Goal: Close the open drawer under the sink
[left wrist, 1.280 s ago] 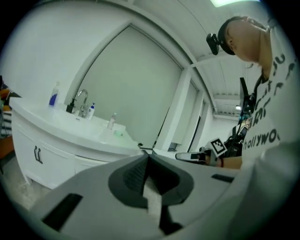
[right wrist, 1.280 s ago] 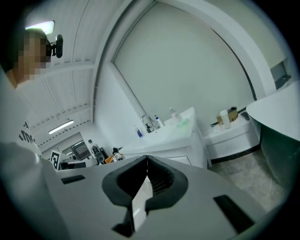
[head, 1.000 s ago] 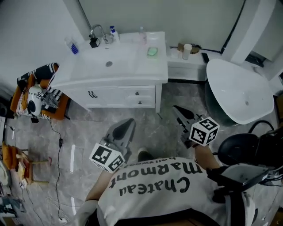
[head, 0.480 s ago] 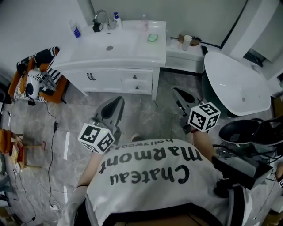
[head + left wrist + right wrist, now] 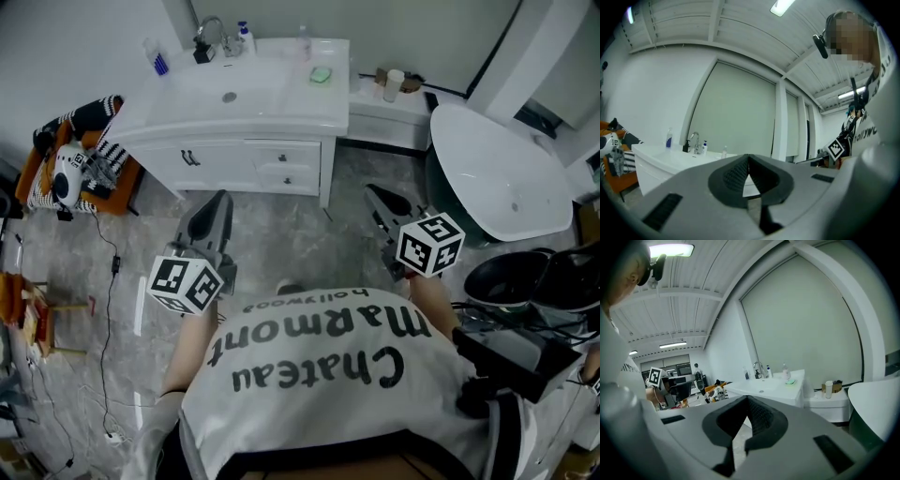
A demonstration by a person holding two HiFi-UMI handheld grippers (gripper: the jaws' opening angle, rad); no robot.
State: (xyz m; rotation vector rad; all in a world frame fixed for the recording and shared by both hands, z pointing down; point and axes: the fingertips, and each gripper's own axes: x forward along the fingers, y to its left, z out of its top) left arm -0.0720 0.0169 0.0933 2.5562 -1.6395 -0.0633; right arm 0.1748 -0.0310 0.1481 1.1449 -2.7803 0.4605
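The white sink cabinet [image 5: 234, 155] stands at the top of the head view. Its two small drawers [image 5: 287, 167] with dark knobs sit flush with the front, beside a door with twin handles [image 5: 190, 157]. My left gripper [image 5: 221, 197] hangs over the floor just in front of the cabinet, jaws shut and empty. My right gripper [image 5: 372, 192] is off the cabinet's right corner, also shut and empty. The left gripper view shows the sink [image 5: 670, 157] beyond the closed left gripper [image 5: 749, 157]. The right gripper view has the sink [image 5: 768, 387] past the closed right gripper [image 5: 747, 398].
A white bathtub [image 5: 506, 178] fills the right side. A low ledge [image 5: 389, 117] with a cup and a box joins it to the cabinet. An orange chair [image 5: 80, 178] with a striped cloth stands left, and a cable [image 5: 117, 272] runs across the marble floor. Black gear [image 5: 525, 281] lies at right.
In the head view the left gripper has swung to the left and sits further up the picture. The right gripper has barely shifted. Both stay shut.
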